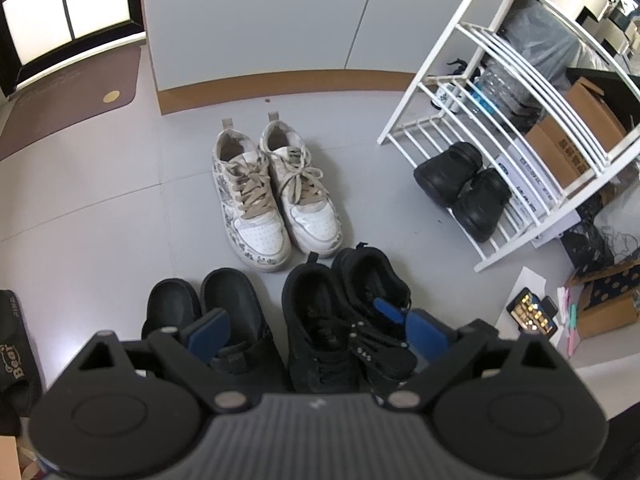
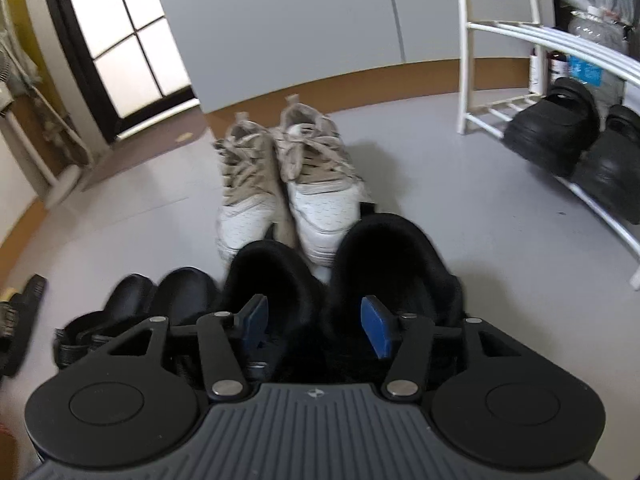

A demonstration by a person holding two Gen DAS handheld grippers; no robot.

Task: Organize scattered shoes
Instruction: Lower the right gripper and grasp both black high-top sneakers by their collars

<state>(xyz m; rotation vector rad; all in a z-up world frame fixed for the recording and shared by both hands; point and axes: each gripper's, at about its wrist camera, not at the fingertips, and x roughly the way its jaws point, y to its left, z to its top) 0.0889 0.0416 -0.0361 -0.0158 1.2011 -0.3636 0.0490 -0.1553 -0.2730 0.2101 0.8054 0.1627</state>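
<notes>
A pair of white sneakers [image 1: 276, 192] [image 2: 288, 184] with beige laces stands side by side on the grey floor. Nearer me are a pair of black sneakers [image 1: 316, 308] [image 2: 384, 248] and, to their left, a pair of black slippers [image 1: 224, 300] [image 2: 160, 292]. My left gripper [image 1: 318, 332] hangs open above the black pairs, holding nothing. My right gripper [image 2: 316, 326] is open low over the black sneakers. One blue pad sits over each heel opening, with the two inner collars between them. A white shoe rack [image 1: 438, 60] [image 2: 464, 80] stands at the right with black clogs [image 1: 464, 188] [image 2: 568, 140] on its bottom shelf.
A brown doormat [image 1: 68, 104] lies before a glass door at the far left. A black "Bear" slipper [image 1: 12, 360] lies at the left edge. Cardboard boxes [image 1: 572, 144], bottles and a phone [image 1: 532, 312] crowd the right side beyond the rack. A grey wall with brown skirting [image 1: 280, 84] is behind.
</notes>
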